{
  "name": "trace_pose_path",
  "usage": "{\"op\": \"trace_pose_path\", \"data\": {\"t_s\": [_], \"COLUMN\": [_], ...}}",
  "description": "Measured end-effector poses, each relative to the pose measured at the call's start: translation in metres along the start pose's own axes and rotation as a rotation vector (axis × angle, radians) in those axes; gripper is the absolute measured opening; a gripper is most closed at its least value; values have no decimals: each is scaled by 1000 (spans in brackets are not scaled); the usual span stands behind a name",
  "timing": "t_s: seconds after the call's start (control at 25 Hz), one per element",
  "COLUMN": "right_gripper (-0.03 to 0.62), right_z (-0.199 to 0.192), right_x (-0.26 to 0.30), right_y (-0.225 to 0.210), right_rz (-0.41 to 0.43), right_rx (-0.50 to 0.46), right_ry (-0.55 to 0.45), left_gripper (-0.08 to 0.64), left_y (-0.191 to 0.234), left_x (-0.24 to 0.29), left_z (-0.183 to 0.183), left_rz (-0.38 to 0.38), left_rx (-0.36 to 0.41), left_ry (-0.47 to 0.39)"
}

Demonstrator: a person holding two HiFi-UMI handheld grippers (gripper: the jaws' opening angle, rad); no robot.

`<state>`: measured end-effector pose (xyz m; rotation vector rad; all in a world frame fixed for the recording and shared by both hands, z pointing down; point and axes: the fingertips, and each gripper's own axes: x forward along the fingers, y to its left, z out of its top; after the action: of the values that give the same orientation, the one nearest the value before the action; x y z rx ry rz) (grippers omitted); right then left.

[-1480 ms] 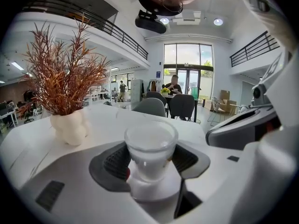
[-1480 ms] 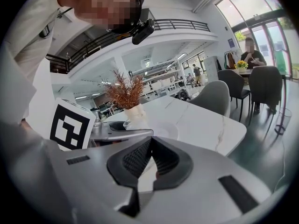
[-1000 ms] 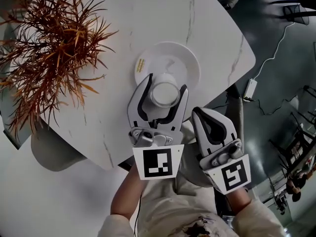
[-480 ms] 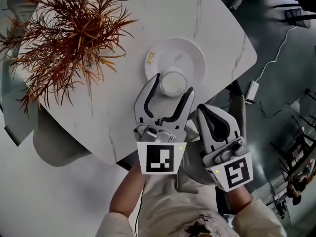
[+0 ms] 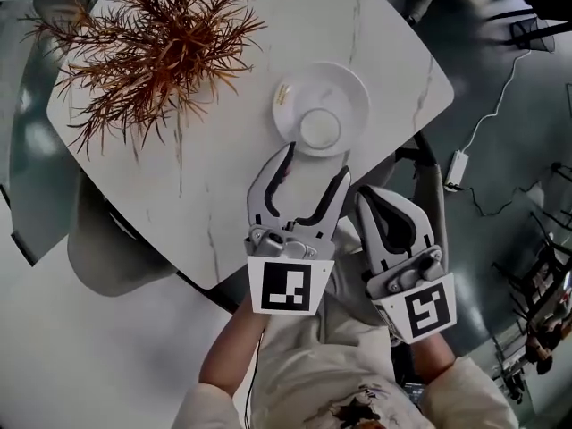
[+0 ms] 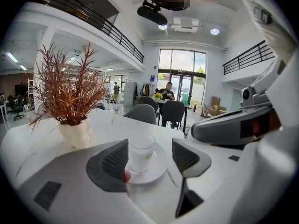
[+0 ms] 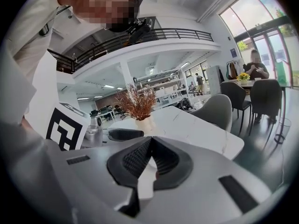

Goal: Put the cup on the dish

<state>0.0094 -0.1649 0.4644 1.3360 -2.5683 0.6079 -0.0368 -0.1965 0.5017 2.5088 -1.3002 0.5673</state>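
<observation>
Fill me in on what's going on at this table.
A person holds a gripper in each hand at a white marble table. The cup stands upright on the dish, so the placing looks done. The left gripper is open, its jaws apart just short of the cup, gripping nothing. The right gripper is shut and empty, beside it.

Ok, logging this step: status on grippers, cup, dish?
Left hand-held gripper open, empty. Right hand-held gripper shut, empty. Cup upright on dish. Nothing in the way.
</observation>
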Motion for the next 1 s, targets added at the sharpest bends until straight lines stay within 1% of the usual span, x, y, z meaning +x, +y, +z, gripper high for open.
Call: {"op": "trace_pose_path", "data": {"t_s": [0.12,0.24,0.32,0.48,0.52,0.64,0.72,0.8,0.84,1.0], "right_gripper": [5,5,5,5,5,5,5,5,5,5], "right_z": [-8,-5,-4,0,2,5,9,18,23,47], "right_x": [-10,-18,-23,-33,-35,-44,-48,-50,-51,-58], "right_y": [8,14,18,25,28,35,40,45,48,60], "right_rz": [-2,-3,-2,-10,-12,-11,-11,-11,-12,-12], "right_rx": [29,18,7,-13,-16,-31,-44,-58,-65,-74], "right_ry": [20,8,1,-11,-14,-7,-6,-19,-25,-45], "left_gripper": [293,291,279,183,164,125,81,15,5,5], "left_y": [-9,-16,-18,-20,-20,-27,-30,-28,-27,-26], "left_x": [-11,-23,-31,-48,-53,-66,-74,-84,-89,-109], "left_z": [1,5,6,7,7,7,13,21,26,49], "left_rz": [-14,-20,-5,45,54,68,88,109,114,106], "left_rx": [3,8,1,-44,-43,-7,3,5,7,-13], "left_ry": [-9,-21,-34,-67,-65,-33,-50,-68,-71,-96]}}
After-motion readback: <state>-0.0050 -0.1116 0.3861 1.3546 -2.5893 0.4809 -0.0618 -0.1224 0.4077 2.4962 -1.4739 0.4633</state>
